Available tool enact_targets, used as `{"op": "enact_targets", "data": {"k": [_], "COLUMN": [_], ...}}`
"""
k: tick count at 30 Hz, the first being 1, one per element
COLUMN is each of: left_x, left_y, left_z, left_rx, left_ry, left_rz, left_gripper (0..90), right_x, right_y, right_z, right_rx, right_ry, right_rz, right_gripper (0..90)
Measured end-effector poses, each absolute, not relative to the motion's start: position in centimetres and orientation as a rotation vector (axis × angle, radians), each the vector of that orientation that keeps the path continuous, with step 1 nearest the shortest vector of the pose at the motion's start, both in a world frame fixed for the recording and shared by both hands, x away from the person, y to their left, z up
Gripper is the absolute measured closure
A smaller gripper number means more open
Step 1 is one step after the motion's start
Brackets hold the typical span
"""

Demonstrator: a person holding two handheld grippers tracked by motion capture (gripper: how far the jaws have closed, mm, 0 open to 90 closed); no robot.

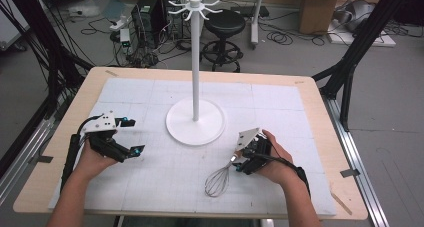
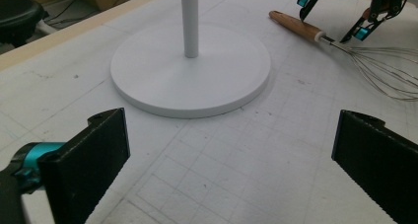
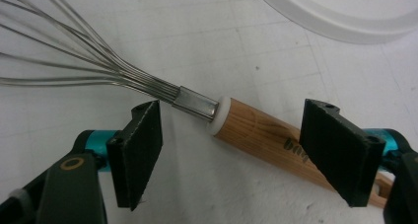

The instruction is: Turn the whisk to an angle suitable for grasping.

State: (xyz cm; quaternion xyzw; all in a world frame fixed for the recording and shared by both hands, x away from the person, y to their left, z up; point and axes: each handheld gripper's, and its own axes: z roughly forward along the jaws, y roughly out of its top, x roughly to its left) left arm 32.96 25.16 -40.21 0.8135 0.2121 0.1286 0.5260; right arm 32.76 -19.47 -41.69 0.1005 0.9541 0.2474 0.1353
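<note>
A whisk (image 1: 218, 181) with a wooden handle (image 3: 256, 130) and a wire head lies flat on the white mat at the front right. My right gripper (image 1: 239, 163) is low over it and open. Its jaws stand on either side of the handle's wire end, and the pads are off the wood. In the left gripper view the whisk (image 2: 305, 29) and the right gripper (image 2: 334, 16) sit at the upper right. My left gripper (image 1: 134, 136) rests at the front left, open, with bare mat between its jaws (image 2: 226, 160). A white hook stand (image 1: 195, 122) rises at the table's middle.
The stand's round base (image 2: 192, 76) lies between the two grippers, and its rim (image 3: 340, 17) is just beyond the whisk handle. A gridded white mat (image 1: 165, 187) covers the wooden table (image 1: 320, 102). Behind the table are a black stool (image 1: 224, 24), computers and cables on the floor.
</note>
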Motion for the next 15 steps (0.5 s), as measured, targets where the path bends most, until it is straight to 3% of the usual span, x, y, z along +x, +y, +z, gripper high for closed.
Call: {"op": "enact_targets", "data": {"k": [6, 8, 9, 15], "left_x": [32.9, 32.9, 32.9, 33.0], "left_y": [25.3, 25.3, 25.3, 25.1], "left_z": [-40.1, -40.1, -40.2, -40.3], "left_rx": [1.944, 1.939, 1.94, 1.948], "left_ry": [0.511, 0.508, 0.511, 0.511], "left_rz": [0.309, 0.306, 0.306, 0.305], "left_gripper": [1.7, 1.7, 1.7, 1.7], "right_x": [34.0, 34.2, 34.2, 33.7], "right_y": [-17.8, -18.0, -18.2, -18.0], "right_z": [-42.0, -41.9, -41.8, -41.5], "right_rx": [0.224, 0.239, 0.252, 0.289], "right_ry": [2.874, 2.91, 2.918, 2.939], "right_rz": [0.618, 0.633, 0.628, 0.587], "right_gripper": [24.5, 32.3, 40.5, 56.1]}}
